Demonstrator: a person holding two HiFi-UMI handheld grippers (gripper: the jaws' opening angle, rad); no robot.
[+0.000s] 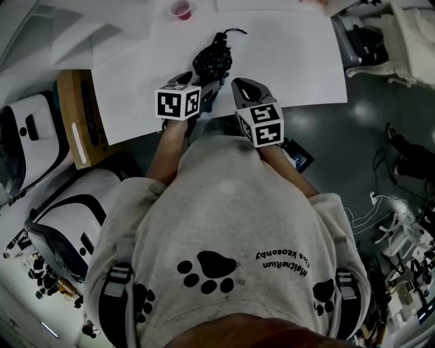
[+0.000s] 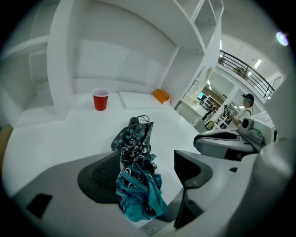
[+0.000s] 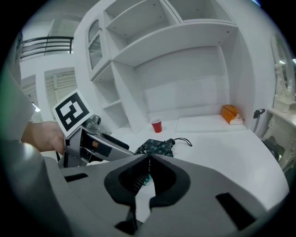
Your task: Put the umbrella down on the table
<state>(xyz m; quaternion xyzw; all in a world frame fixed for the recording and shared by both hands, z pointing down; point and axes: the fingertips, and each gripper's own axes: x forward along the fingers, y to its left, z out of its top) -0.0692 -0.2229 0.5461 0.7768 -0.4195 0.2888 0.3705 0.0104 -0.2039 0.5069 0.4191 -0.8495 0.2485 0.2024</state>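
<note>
The umbrella (image 1: 212,62) is lying folded on the white table (image 1: 299,61), just above the middle of the head view. Its black-and-teal patterned cloth is bunching loosely, and its thin cord loop (image 1: 234,30) is pointing toward the upper edge of the frame. In the left gripper view the umbrella is filling the lower middle, running from near the bottom edge up toward the centre, with the teal folds nearest the camera.

The left gripper (image 2: 143,170) is standing wide open around that near end. The pad on the left of the frame is sitting right beside the cloth, though whether it is touching cannot be told. The pad on the right is standing clear of it, with bare table showing between them.

The right gripper (image 3: 149,161) is showing its jaws closed tip to tip, with nothing held between them. The umbrella is lying just beyond those tips, in the middle of the right gripper view. At the left of that same view the left gripper's marker cube (image 3: 71,111) is showing.

Farther up the table, a red cup (image 1: 181,9) is standing upright, well apart from the umbrella, at the top edge of the head view. An orange object (image 3: 230,113) is resting at the right of the right gripper view, under the white shelves (image 3: 185,28). The person's grey sweatshirt (image 1: 217,224), printed with paw marks, is filling the lower half of the head view.
</note>
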